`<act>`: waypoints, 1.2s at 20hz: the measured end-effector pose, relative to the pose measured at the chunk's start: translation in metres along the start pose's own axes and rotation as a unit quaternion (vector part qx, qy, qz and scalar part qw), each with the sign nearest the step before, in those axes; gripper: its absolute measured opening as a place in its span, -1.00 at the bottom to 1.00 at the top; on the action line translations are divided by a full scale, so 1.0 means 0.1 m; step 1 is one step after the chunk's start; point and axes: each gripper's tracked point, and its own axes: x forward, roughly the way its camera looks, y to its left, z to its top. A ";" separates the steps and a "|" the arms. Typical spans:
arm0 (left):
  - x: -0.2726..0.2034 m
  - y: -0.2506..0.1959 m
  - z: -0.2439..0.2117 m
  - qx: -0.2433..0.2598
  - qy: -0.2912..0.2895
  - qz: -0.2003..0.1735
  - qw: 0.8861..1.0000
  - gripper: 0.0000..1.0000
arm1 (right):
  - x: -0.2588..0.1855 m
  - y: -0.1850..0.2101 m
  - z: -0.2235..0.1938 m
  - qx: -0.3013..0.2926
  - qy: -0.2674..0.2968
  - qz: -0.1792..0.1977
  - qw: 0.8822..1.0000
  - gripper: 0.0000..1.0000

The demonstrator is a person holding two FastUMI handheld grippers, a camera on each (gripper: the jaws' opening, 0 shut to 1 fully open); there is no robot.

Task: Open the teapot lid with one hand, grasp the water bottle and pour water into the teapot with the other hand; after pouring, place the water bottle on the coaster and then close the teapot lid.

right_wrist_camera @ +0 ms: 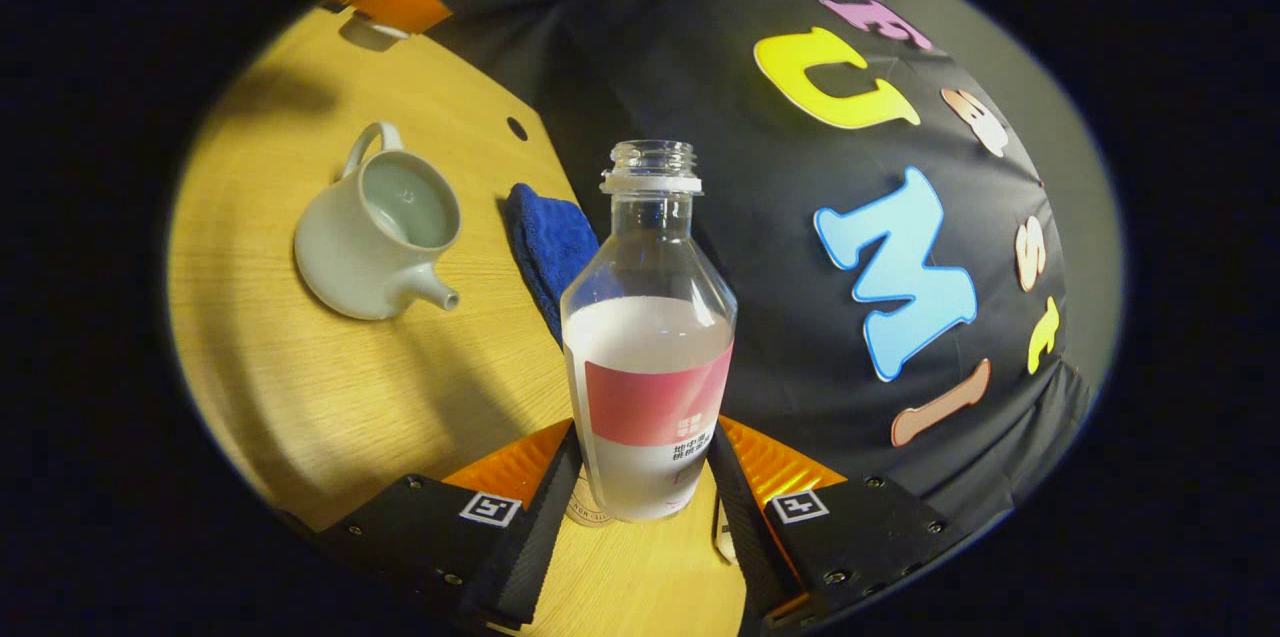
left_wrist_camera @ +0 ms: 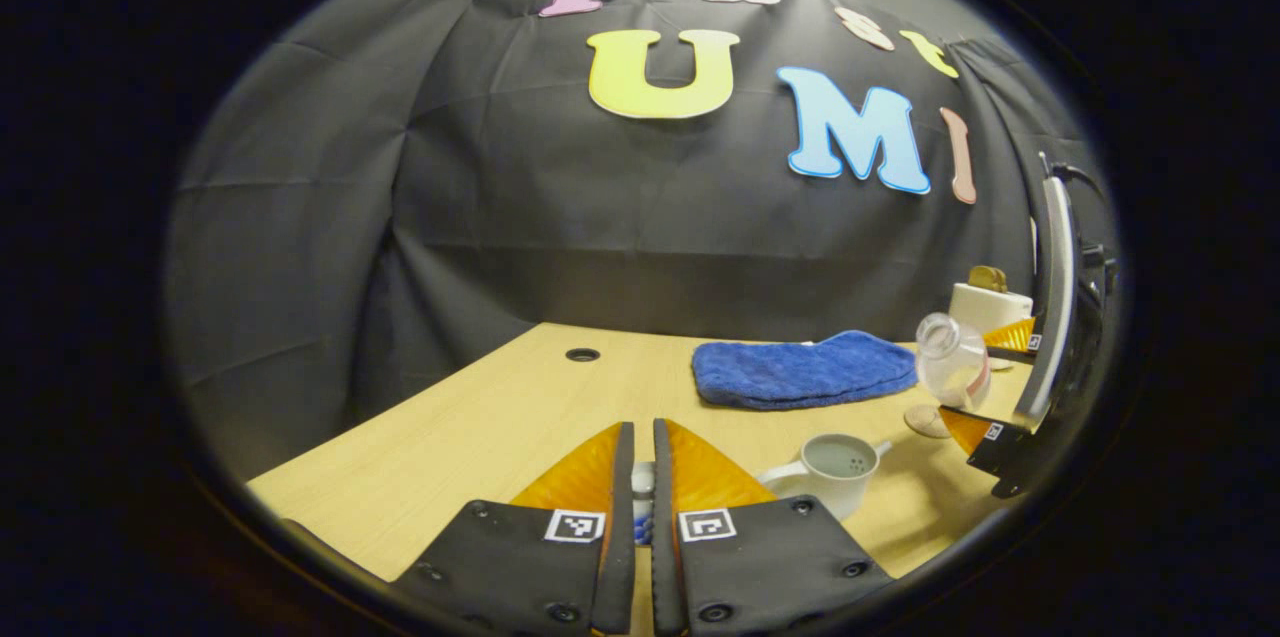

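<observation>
The white teapot (left_wrist_camera: 835, 467) (right_wrist_camera: 380, 237) stands on the wooden table with its lid off and its inside showing. My left gripper (left_wrist_camera: 643, 457) is shut on the small white lid (left_wrist_camera: 643, 482), held up to the left of the pot; the left gripper (right_wrist_camera: 392, 2) with the lid (right_wrist_camera: 372, 32) also appears far off in the right gripper view. My right gripper (right_wrist_camera: 643, 432) (left_wrist_camera: 985, 382) is shut on the clear, capless water bottle (right_wrist_camera: 650, 357) (left_wrist_camera: 950, 367), partly filled and tilted. A round coaster (left_wrist_camera: 925, 420) lies just below the bottle.
A folded blue towel (left_wrist_camera: 800, 372) (right_wrist_camera: 545, 247) lies behind the teapot. A white toaster-like box (left_wrist_camera: 990, 302) stands at the back right. A cable hole (left_wrist_camera: 582, 354) sits in the table near the wall. The table's near edge runs just below my left gripper.
</observation>
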 end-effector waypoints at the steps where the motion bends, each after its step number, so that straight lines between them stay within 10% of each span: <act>1: 0.00 0.03 -0.02 0.000 0.001 0.001 1.000 -0.74 | -0.01 0.00 0.03 -0.018 -0.001 -0.003 1.000 0.51; 24: -0.04 0.20 -0.06 -0.003 0.006 0.011 1.000 -0.72 | 0.14 -0.23 0.36 -0.324 -0.055 -0.094 0.940 0.51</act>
